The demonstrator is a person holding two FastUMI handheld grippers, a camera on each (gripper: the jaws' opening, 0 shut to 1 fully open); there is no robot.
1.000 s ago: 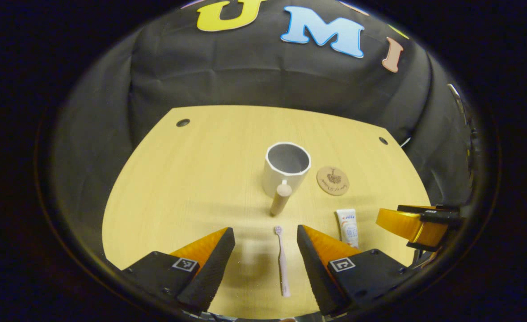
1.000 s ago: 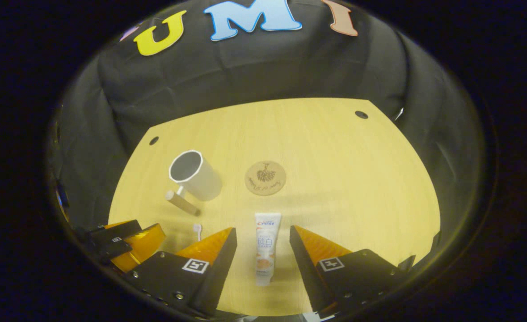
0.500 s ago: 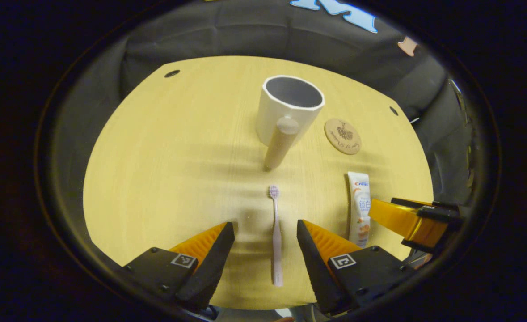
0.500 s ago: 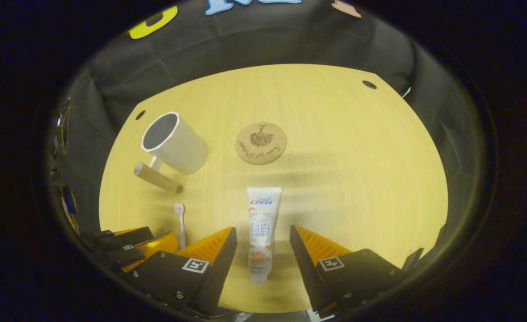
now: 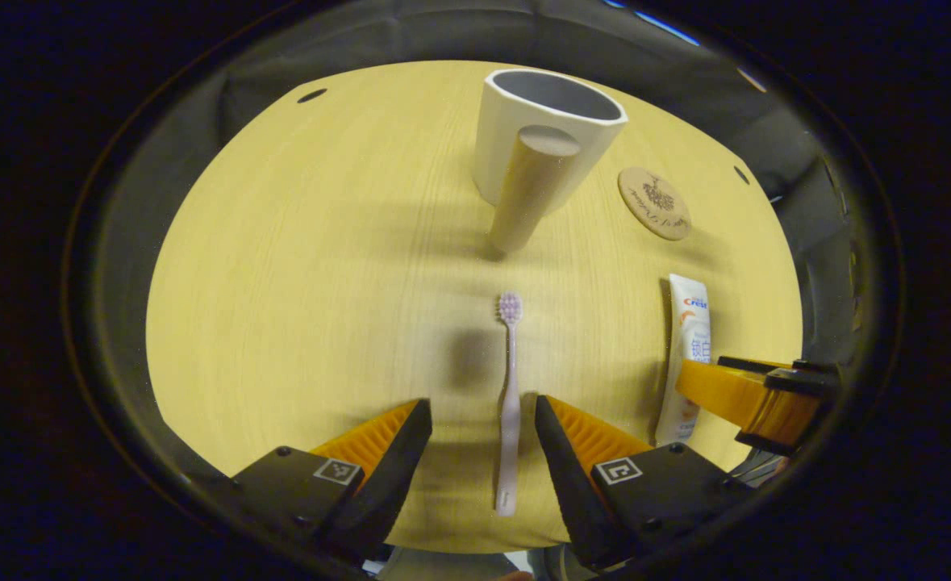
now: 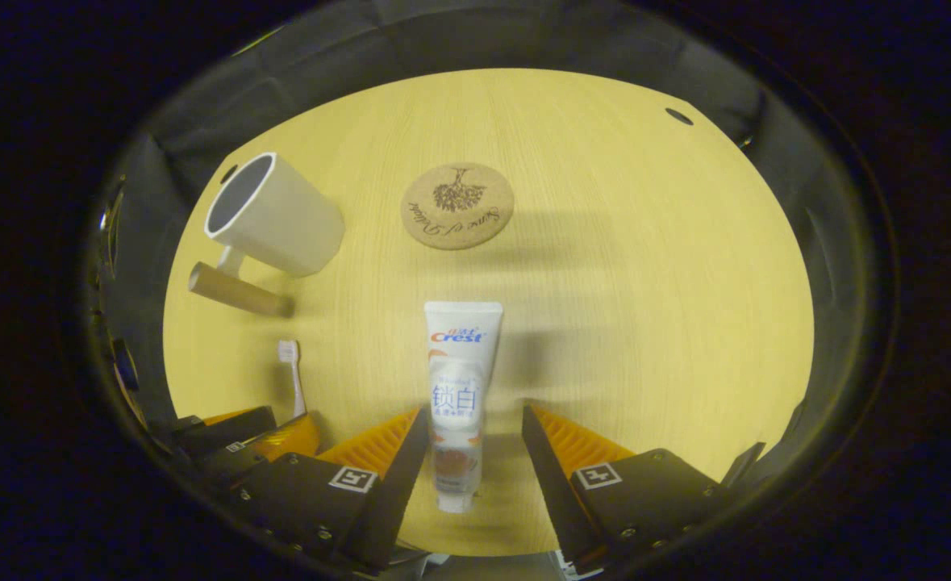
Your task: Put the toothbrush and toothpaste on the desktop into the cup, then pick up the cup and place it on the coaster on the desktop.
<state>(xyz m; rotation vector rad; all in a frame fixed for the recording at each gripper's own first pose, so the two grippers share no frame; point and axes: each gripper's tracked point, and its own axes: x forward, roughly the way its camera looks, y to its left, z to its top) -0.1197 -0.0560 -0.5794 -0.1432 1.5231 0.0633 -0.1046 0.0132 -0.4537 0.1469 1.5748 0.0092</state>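
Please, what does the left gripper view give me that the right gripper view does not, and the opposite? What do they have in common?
Left gripper view: the full length of the toothbrush, lying between the open fingers of the left gripper, and the cup's handle end-on.
Right gripper view: the whole toothpaste between the open fingers of the right gripper, and the handle from the side.
Shared: the empty cup, the bare coaster, the desktop, and the other gripper at the edge.
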